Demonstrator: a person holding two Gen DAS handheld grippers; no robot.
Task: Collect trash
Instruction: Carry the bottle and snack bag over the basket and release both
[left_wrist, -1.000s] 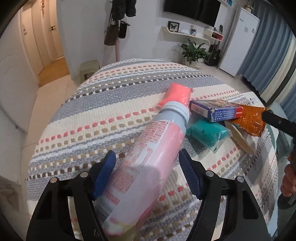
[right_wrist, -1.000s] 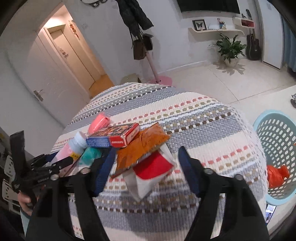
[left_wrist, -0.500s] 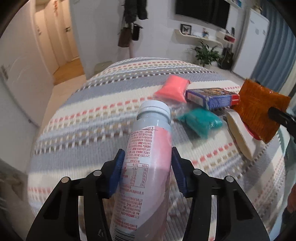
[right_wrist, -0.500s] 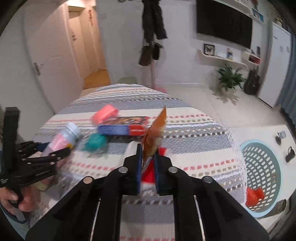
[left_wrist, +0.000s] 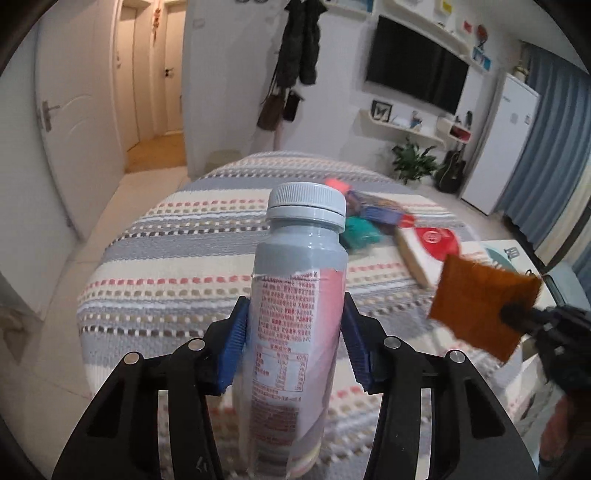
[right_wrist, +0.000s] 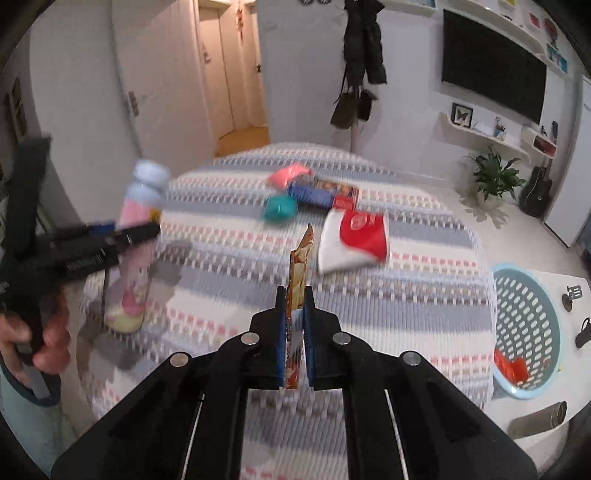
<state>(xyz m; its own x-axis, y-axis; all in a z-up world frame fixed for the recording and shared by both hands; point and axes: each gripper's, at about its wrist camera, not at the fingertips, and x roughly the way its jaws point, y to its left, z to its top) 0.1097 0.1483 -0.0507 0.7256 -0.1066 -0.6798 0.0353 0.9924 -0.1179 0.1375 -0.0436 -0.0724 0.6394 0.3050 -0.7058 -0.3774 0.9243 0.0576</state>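
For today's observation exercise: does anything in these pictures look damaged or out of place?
Yes. The bottle held in the left gripper has its pink label torn away near the top, baring grey plastic under the cap.

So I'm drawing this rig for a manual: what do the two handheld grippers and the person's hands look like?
Both the left gripper and the right gripper have matte black angular bodies with round silver bolt heads and ribbed blue pads lining the fingers. The left one carries small white lettering on its side, too blurred to read. The left hand is bare, with a pale teal sleeve cuff below it. No cables show.
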